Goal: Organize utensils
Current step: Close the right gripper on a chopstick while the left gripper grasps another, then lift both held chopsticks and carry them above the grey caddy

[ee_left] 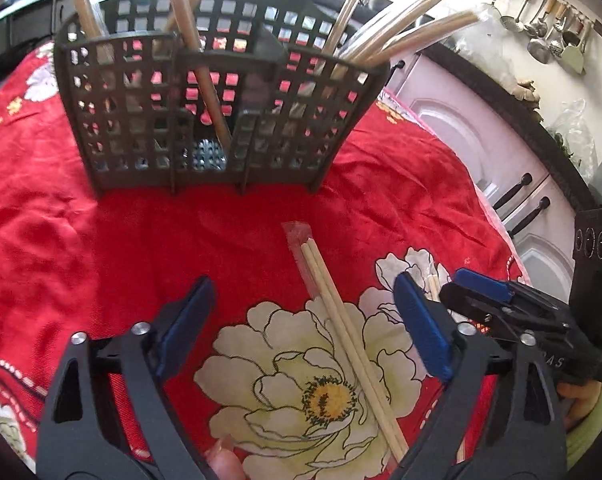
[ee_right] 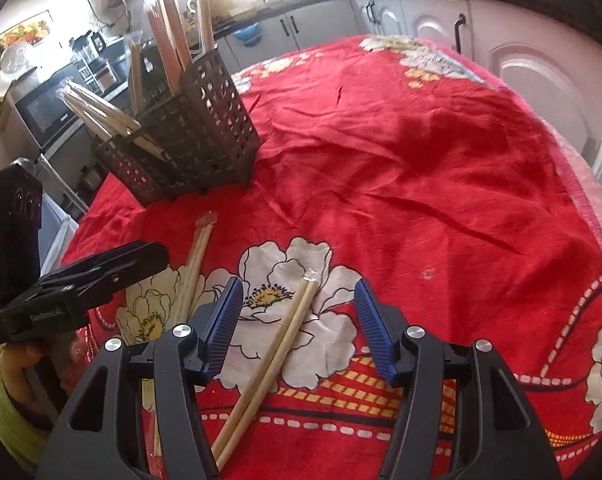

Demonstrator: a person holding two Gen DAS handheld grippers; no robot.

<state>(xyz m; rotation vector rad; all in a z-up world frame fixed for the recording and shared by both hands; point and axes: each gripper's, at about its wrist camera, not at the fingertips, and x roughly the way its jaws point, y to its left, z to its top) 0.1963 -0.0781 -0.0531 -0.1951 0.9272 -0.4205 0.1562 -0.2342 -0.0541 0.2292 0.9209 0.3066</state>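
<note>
Dark perforated plastic forms the utensil caddy point(ee_left: 217, 120), which stands upright on a red floral tablecloth point(ee_left: 101, 248) and is split into compartments. Wrapped chopstick pairs lean out of it: a bundle in the right-hand compartment point(ee_left: 401, 32) as the left wrist view shows it, others in the left-hand point(ee_left: 89, 12) and centre sections, one stick running down behind the front lattice. How many pairs it holds in total cannot be counted. The left gripper point(ee_left: 305, 320) hovers low over the cloth with its blue-padded jaws spread wide, gripping nothing; a clear-sleeved chopstick pair point(ee_left: 341, 320) lies loose on the large printed flower between the jaws, touching neither pad, its far tip pointing toward the caddy. The right gripper point(ee_right: 299, 322) is likewise spread wide and empty, and a second chopstick pair point(ee_right: 269, 364) lies on the cloth between its fingers, clear of both pads. In the right wrist view the left gripper point(ee_right: 101, 276) sits just beside the first pair point(ee_right: 197, 264), with the caddy point(ee_right: 189, 132) well beyond it. Kitchen cabinets point(ee_right: 521, 80) line the background
</note>
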